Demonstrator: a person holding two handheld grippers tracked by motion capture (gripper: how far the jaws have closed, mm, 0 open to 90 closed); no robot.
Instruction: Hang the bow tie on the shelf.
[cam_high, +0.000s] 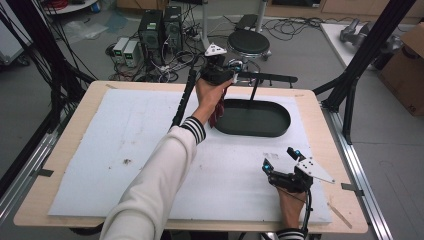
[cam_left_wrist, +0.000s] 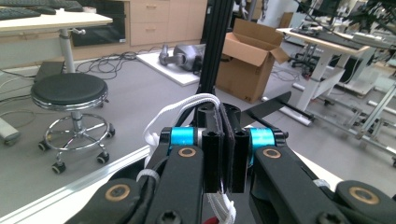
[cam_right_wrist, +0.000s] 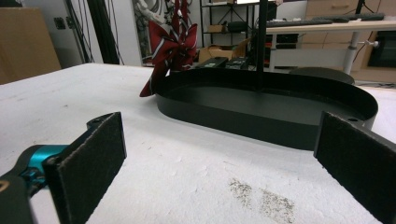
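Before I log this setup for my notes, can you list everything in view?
Tray: one, black, oval, far right on the table.
Rack: one, black, upright post with crossbar, rising from the tray.
Bow tie: one, dark red with pale stripes, hanging at the tray's left end.
White cord: one, looped, pinched in the left tool.
Mat: one, white, covering the table.
Stool: one, black, on the floor beyond.
Left tool: shut, raised over the table's far edge.
Right tool: open, near right.

The tray (cam_high: 252, 118) lies on the table (cam_high: 100, 150), stool (cam_high: 248, 43) behind.
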